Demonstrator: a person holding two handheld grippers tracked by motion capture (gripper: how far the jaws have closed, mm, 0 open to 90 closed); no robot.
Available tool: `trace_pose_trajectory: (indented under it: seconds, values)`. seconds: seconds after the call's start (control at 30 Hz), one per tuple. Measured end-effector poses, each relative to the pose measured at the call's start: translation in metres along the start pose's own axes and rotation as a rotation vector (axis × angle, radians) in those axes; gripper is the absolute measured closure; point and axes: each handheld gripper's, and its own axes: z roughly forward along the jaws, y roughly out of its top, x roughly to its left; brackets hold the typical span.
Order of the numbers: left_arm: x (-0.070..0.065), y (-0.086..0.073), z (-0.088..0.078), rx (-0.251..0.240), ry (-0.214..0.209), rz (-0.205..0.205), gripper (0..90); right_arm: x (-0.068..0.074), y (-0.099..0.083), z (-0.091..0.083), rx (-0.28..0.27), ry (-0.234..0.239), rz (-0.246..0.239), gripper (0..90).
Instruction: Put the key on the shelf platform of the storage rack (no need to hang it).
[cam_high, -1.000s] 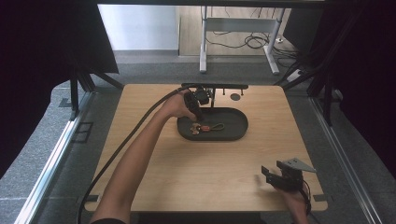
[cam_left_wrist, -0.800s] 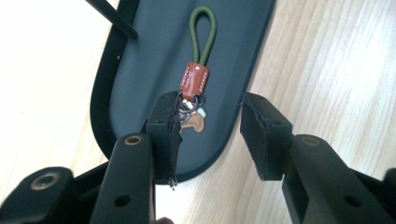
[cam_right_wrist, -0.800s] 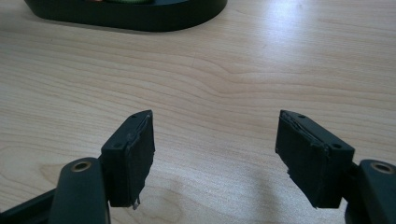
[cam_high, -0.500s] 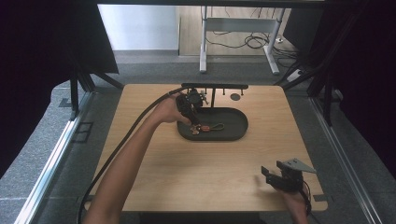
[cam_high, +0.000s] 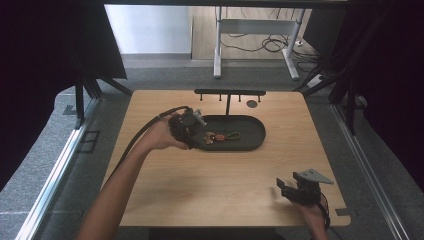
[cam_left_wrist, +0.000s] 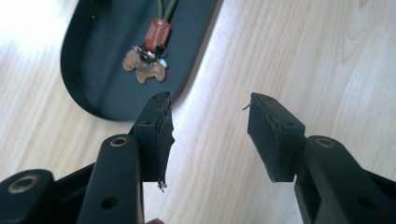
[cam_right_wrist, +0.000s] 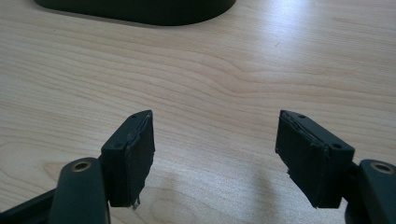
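A keychain (cam_high: 216, 137) with a brown charm and a green cord lies in the black oval tray (cam_high: 252, 131); the left gripper view shows the keychain (cam_left_wrist: 148, 63) lying free on the tray (cam_left_wrist: 102, 74). My left gripper (cam_high: 192, 131) hovers at the tray's left end. Its jaws have just been opening and stand apart (cam_left_wrist: 208, 123) over bare wood with nothing between them. My right gripper (cam_high: 287, 192) rests near the table's front right corner, open (cam_right_wrist: 215, 149), with only tabletop between its pads.
A black rack (cam_high: 230, 93) with small pegs stands behind the tray, beside a dark round disc (cam_high: 252, 104). The wooden tabletop (cam_high: 225, 185) spreads between the tray and the front edge. A cable (cam_high: 140, 137) trails from my left gripper.
My left gripper has drawn back leftward and toward the front, from above the tray to its left end. The keychain stays in the tray. The right gripper has not moved.
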Motion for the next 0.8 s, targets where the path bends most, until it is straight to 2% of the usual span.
trace_pose_trajectory:
  seconds: [0.27,0.4,0.6,0.8]
  values:
    - [-0.02,-0.033,0.0,-0.02,-0.003,-0.001,48.6,0.001,0.002,0.002,0.001,0.003,-0.004,29.1]
    - [-0.03,-0.048,0.006,-0.004,0.0,-0.01,47.8,0.002,0.002,0.006,0.004,0.01,-0.009,29.1]
    - [-0.038,-0.074,0.015,-0.047,-0.028,-0.063,47.4,0.005,0.004,0.008,0.008,0.019,-0.02,29.1]
    - [-0.043,-0.096,0.026,-0.04,-0.029,-0.108,47.3,0.007,0.006,0.009,0.009,0.026,-0.028,29.0]
